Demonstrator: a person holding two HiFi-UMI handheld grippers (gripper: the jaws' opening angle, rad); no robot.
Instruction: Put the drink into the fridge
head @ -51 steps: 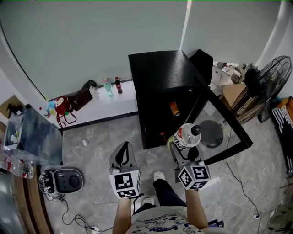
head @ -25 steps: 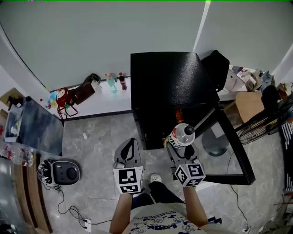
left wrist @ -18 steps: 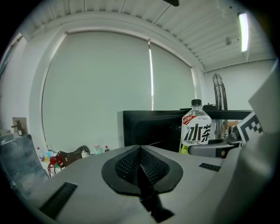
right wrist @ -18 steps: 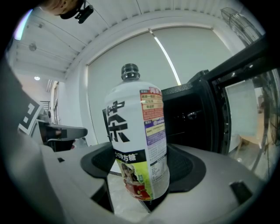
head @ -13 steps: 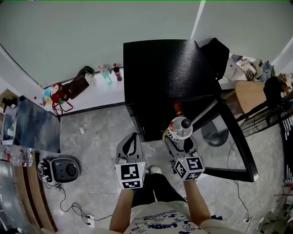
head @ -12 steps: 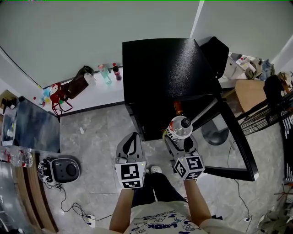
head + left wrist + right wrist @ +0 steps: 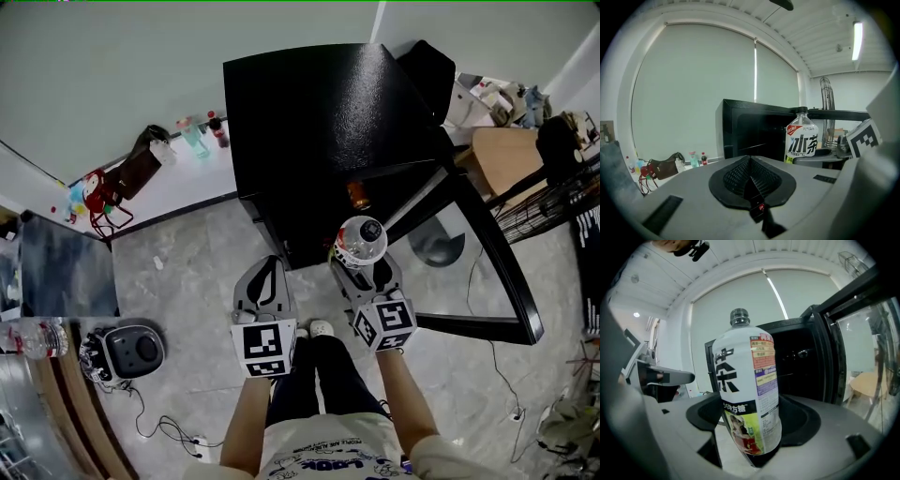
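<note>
Pinched the clear plastic drink bottle with a white label (image 7: 747,394) at its lower body between the two jaws of the right gripper (image 7: 751,448), just in front of the black fridge (image 7: 319,112) with its glass door (image 7: 487,253) swung open. Held upright, long axis vertical, dark cap on top. Read on the label large black Chinese characters and "196°C". Saw beside it the left gripper (image 7: 751,190), jaws pressed together, empty.

This looks like an office or test room rather than a home: pale roller blinds (image 7: 708,93) cover a wide window under a ceiling strip light (image 7: 856,40). A black fridge (image 7: 328,112) stands on grey floor tiles (image 7: 187,281) strewn with loose cables (image 7: 155,427), with a pedestal fan (image 7: 827,108) nearby.
</note>
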